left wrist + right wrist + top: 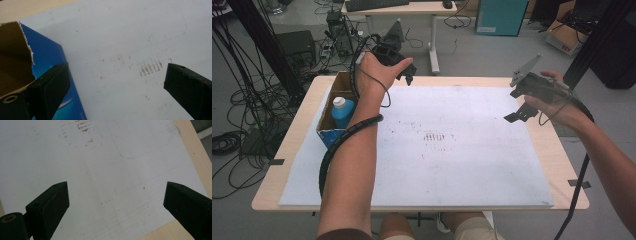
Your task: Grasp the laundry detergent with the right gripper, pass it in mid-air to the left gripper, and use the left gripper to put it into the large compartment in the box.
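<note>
In the high view, a wooden table [557, 155] is carrying a big white sheet [452, 165] with brown smudges near its middle. An open cardboard box [328, 120] is sitting at the sheet's left edge, with a blue bottle [343, 111] standing inside it. The left gripper [404, 70] is hovering at the table's far edge, just beside the box; the right gripper [519, 107] is hanging over the sheet's right side. Cables are lying across the grey floor [252, 130], and a desk [412, 9] is standing behind.

In the left gripper view, the jaws are spread with nothing between them, the box's blue side [50, 55] showing behind the left jaw.

In the right gripper view, the jaws are gaping over the bare sheet [100, 170].
</note>
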Tool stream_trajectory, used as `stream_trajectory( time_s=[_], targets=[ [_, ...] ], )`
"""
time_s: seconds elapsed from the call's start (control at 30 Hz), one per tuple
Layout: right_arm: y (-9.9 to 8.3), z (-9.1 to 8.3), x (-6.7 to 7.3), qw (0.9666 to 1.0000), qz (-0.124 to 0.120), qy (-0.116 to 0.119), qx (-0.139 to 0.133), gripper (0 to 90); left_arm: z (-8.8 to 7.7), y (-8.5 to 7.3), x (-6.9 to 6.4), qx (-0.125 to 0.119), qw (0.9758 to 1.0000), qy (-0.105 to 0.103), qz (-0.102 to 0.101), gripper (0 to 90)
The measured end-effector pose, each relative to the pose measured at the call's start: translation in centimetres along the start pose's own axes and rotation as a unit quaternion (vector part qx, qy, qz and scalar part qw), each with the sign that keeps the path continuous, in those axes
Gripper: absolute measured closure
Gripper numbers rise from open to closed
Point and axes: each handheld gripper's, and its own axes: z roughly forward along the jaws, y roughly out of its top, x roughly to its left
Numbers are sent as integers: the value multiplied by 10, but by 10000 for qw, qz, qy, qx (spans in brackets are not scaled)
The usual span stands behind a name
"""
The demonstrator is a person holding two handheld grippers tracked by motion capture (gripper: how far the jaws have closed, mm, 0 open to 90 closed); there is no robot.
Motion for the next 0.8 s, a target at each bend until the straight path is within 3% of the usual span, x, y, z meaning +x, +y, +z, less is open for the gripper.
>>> stream_trajectory(
  time_s=[0.8],
  targets=[
    [4,1,2,9999,-58,-25,121,65,5,5,-7,-81,9998,-19,152,64]
  ],
)
